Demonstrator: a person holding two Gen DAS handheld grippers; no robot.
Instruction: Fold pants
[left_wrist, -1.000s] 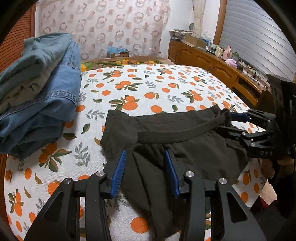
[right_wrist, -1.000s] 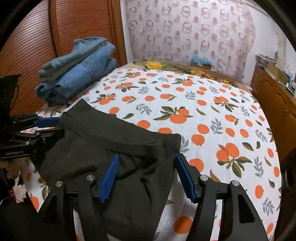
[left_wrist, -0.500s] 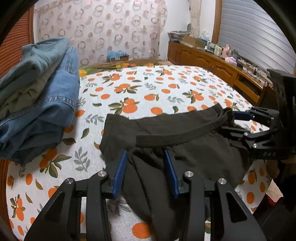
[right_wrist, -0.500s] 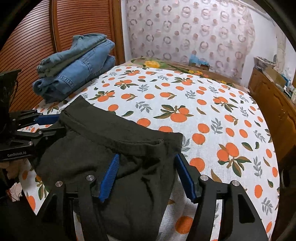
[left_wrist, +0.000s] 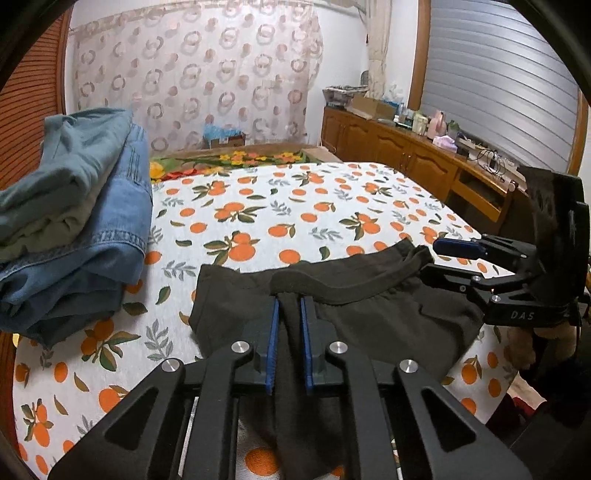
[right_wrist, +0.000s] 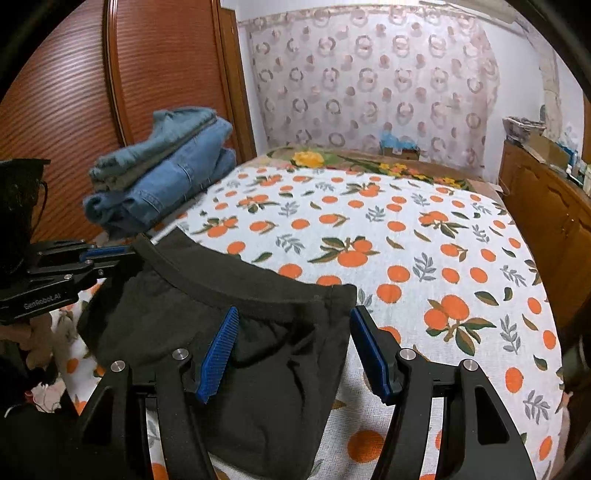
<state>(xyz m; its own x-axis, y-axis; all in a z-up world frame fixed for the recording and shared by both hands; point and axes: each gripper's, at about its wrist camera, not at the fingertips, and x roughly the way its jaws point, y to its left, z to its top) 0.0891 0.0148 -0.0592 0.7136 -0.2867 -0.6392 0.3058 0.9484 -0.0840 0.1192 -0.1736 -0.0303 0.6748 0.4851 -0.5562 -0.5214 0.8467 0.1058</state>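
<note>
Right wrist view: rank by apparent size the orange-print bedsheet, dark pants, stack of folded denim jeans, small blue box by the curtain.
1. Orange-print bedsheet
2. Dark pants, though nearness to the camera inflates them
3. Stack of folded denim jeans
4. Small blue box by the curtain, far off, so real size is unsure

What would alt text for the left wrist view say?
Left tongs closing on a pinch of dark pants just below the waistband, on an orange-print bedspread. Folded jeans lie left; the right tongs reach in, open.
</note>
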